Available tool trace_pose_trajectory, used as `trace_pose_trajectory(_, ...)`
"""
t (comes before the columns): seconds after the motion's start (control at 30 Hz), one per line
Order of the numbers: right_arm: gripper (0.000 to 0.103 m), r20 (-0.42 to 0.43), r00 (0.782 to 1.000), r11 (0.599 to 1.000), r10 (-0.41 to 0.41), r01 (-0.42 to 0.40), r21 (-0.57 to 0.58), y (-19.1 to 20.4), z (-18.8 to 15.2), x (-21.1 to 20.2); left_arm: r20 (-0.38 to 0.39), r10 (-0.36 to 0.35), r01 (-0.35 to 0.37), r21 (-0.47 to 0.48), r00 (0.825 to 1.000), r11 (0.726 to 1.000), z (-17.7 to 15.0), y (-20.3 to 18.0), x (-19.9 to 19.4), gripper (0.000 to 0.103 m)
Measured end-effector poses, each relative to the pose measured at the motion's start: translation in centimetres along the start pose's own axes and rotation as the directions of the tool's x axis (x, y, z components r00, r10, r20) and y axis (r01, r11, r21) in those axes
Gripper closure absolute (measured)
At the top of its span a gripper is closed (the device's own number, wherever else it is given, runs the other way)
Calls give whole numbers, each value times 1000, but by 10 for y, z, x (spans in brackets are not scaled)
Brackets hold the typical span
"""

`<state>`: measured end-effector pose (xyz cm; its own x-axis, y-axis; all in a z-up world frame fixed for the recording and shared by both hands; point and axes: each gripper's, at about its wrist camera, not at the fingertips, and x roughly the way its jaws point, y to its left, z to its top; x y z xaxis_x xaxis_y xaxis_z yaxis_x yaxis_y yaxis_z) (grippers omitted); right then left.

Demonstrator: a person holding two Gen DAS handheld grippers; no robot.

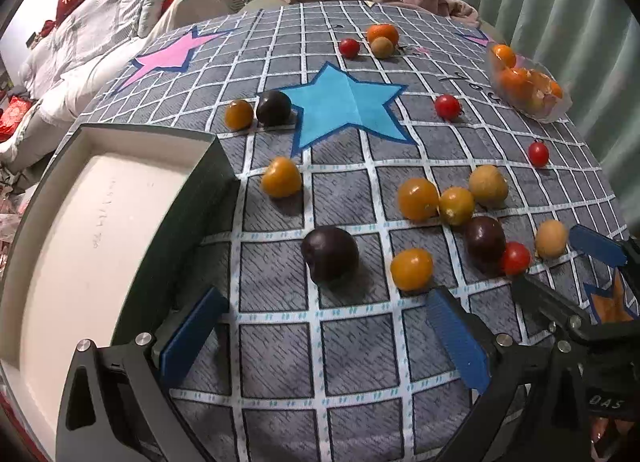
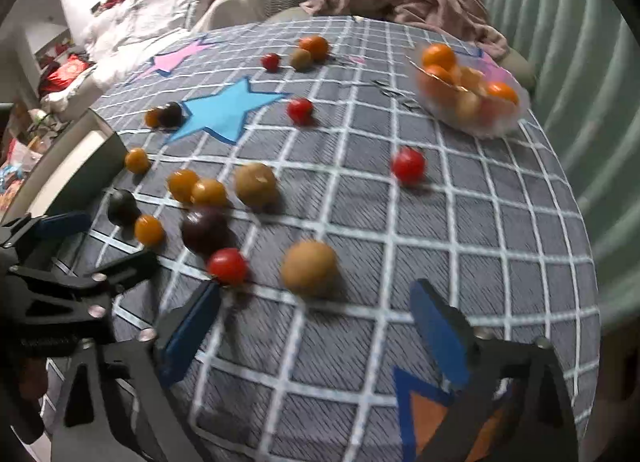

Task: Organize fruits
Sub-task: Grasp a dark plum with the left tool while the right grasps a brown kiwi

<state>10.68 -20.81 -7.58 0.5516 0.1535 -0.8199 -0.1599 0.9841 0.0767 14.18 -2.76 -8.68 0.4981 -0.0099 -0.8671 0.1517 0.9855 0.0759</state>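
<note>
At far left sits a shallow white rectangular tray with dark outer walls [image 1: 100,222], empty. Your left gripper [image 1: 324,338] hangs beside it, blue pads wide apart, holding nothing, just short of a dark purple round plum [image 1: 330,254]. Small round fruits lie scattered across the grey checked tablecloth [image 1: 352,362]. Your right gripper [image 2: 316,330] gapes empty near a tan round fruit [image 2: 309,268].

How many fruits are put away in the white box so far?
None that show: the visible part of the white box is bare. Both grippers are open and hold nothing. The left gripper sits just short of a dark plum; the right gripper is near a tan round fruit. Nearly everything is left: the fruits lie scattered on the checked cloth, and some oranges sit in a clear bowl.
</note>
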Motion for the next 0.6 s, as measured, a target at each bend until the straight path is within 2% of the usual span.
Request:
trace_pose_trajectory(0.03,26,5,1000,1000,1,-1,-2,1,1,0,2,-7,7,-7,1000,1000,-1,1,0,2)
trace_pose_trajectory(0.07,35,10,1000,1000,3,-3,-2,3,2,-1,7,-11,11,-11,1000,1000,-2,0,-1,5)
trace_pose_trajectory(0.13,50,21,999,1000,27,-27,3,3,3,-2,24,-25,25,-5,999,1000,-3,-2,-5,25)
trace_pose_trajectory(0.17,65,24,999,999,36,-36,7,3,3,-3,35,-30,30,3,999,1000,-3,-4,-7,31)
trace_pose_trajectory(0.2,75,24,999,999,48,-49,17,2,3,-4,40,-39,39,10,998,999,-3,-7,-8,44)
trace_pose_trajectory(0.23,75,25,998,997,65,-66,35,-1,3,-4,42,-48,48,12,998,999,-3,-9,-10,59)
trace_pose_trajectory(0.3,75,29,996,994,84,-86,68,-6,1,-7,45,-65,65,11,997,998,-3,-11,-11,78)
trace_pose_trajectory(0.6,75,38,990,983,139,-143,117,-12,-11,-26,37,-129,130,-39,991,991,-14,1,-22,79)
